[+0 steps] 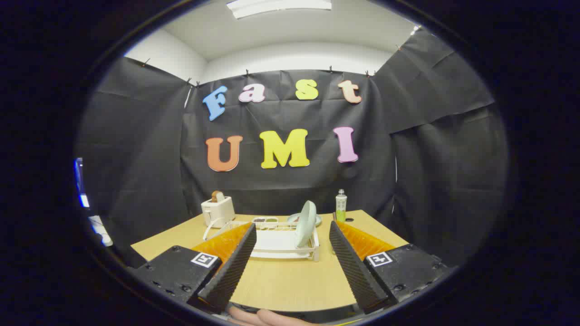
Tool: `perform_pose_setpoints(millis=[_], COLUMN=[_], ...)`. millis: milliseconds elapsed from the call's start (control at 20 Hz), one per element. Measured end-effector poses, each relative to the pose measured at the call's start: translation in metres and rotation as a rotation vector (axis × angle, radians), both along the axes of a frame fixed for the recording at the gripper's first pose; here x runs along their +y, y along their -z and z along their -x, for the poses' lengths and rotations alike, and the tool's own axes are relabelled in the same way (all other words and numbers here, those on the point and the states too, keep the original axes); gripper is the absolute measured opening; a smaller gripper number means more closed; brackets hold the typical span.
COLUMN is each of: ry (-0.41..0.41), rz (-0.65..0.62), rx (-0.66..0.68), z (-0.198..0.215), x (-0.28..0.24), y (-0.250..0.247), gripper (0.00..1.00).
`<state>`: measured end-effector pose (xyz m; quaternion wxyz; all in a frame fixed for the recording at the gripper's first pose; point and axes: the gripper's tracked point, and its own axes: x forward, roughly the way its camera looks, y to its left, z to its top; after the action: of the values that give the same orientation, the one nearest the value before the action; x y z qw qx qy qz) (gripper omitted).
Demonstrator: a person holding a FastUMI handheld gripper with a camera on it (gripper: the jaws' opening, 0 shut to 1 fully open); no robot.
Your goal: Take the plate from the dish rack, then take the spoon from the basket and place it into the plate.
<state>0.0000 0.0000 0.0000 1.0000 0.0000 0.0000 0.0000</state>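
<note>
Black cloth [136, 149] hangs as the booth's wall on three sides, with a white ceiling and a strip light [278, 6] above it. Below, a light wooden table [290, 285] runs forward from under the claw [292, 242], whose two ribbed fingers are spread wide apart, released, gripping nothing. Beyond the fingertips, between them, sits a white dish rack [281, 242]; the pale green plate [306, 224] stands upright on edge in its right part. Beyond the left finger stands a white toaster [218, 211] with something brown in its slot. Behind the rack a small dark-rimmed container, possibly the basket [266, 220], is too small to make out. Beyond the right finger stands a green bottle [340, 206].
</note>
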Motion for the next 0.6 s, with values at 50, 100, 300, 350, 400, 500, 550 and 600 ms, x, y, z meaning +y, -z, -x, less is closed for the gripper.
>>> perform_pose_setpoints(millis=[50, 100, 300, 350, 400, 500, 550, 600], ry=[0.003, 0.004, 0.010, 0.016, 0.020, 0.025, 0.028, 0.030], rz=[0.001, 0.000, -0.002, -0.004, -0.005, -0.004, -0.003, -0.002], rx=[0.000, 0.000, 0.004, 0.002, 0.003, 0.007, 0.009, 0.010], z=[0.003, 0.005, 0.008, 0.009, 0.009, 0.010, 0.010, 0.011], x=[-0.002, -0.004, -0.009, -0.012, -0.013, -0.016, -0.017, -0.018], y=[-0.002, -0.003, -0.007, -0.008, -0.008, -0.007, -0.007, -0.006], gripper=[1.00, 1.00, 1.00, 1.00, 1.00, 1.00, 1.00, 1.00])
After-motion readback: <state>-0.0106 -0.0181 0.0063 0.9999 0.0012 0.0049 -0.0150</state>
